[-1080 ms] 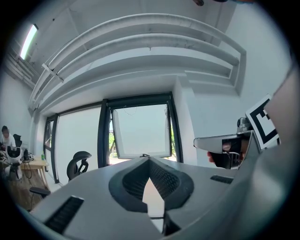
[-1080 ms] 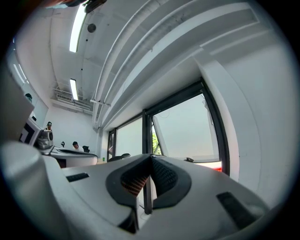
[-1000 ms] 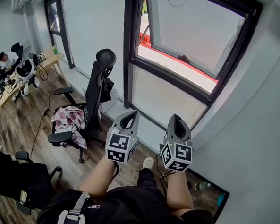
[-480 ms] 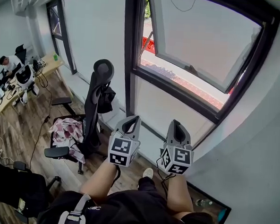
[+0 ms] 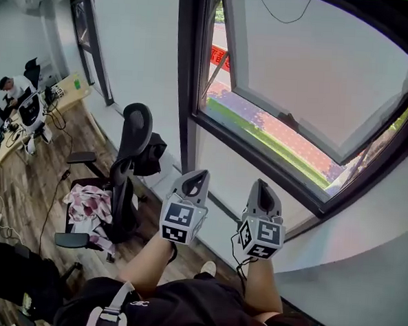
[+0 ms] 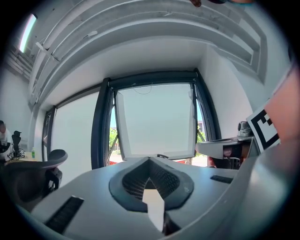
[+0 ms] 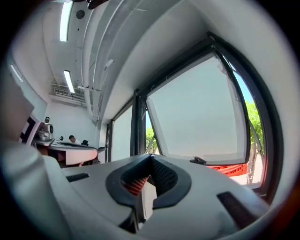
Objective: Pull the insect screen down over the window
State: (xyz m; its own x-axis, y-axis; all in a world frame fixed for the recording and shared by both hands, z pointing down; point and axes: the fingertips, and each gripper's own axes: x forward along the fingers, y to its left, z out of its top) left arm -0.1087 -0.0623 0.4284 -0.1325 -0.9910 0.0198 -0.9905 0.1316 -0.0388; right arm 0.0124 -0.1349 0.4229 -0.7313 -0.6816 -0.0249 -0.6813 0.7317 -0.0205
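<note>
Both jaw pairs are pressed together with nothing between them: left gripper point(image 6: 149, 160), right gripper point(image 7: 150, 158). They're probably shut because they're just being carried, level and side by side, toward the window point(image 5: 189, 89), and there's nothing to grip yet. The insect screen isn't drawn. My guess is it's rolled up in the top rail point(image 6: 150, 77), where a thin cord point(image 6: 142, 90) hangs. The left gripper view gives the opening head-on. Only the head view shows the sash point(image 5: 313, 69) tilted outward and the office chair point(image 5: 124, 168) on the left.
</note>
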